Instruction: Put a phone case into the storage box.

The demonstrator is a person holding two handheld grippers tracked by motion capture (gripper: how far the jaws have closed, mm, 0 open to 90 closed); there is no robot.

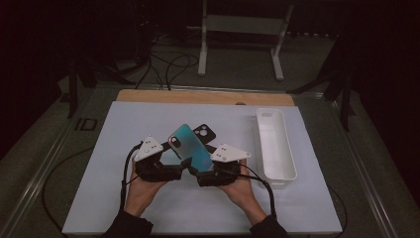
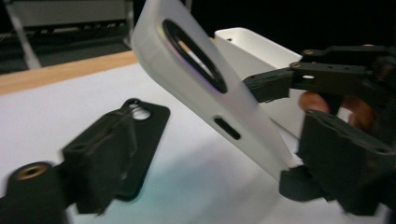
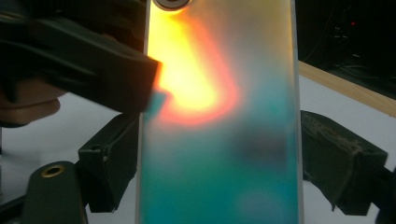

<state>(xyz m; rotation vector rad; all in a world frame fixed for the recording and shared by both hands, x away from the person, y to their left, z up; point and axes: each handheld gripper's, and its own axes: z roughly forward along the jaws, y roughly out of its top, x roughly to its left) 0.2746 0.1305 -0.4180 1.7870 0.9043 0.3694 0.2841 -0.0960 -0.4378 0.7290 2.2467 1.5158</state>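
Note:
A phone (image 1: pixel 190 146) with a shiny teal back is held up above the white mat, tilted, camera end away from me. My right gripper (image 1: pixel 199 172) is shut on its lower end; in the right gripper view both jaws of this gripper (image 3: pixel 224 163) press the phone (image 3: pixel 219 116) by its long edges. My left gripper (image 1: pixel 179 169) comes in from the left with its jaws wide apart. One of its jaws overlaps the phone's left edge; contact is unclear. A black phone case (image 1: pixel 203 132) lies flat on the mat behind, also in the left gripper view (image 2: pixel 144 140).
A long white tray (image 1: pixel 289 144) stands on the right of the white mat (image 1: pixel 124 198), close behind the right gripper (image 2: pixel 247 51). A wooden board edge (image 1: pixel 198 96) runs along the back. Cables and a white stand (image 1: pixel 240 25) lie beyond the table.

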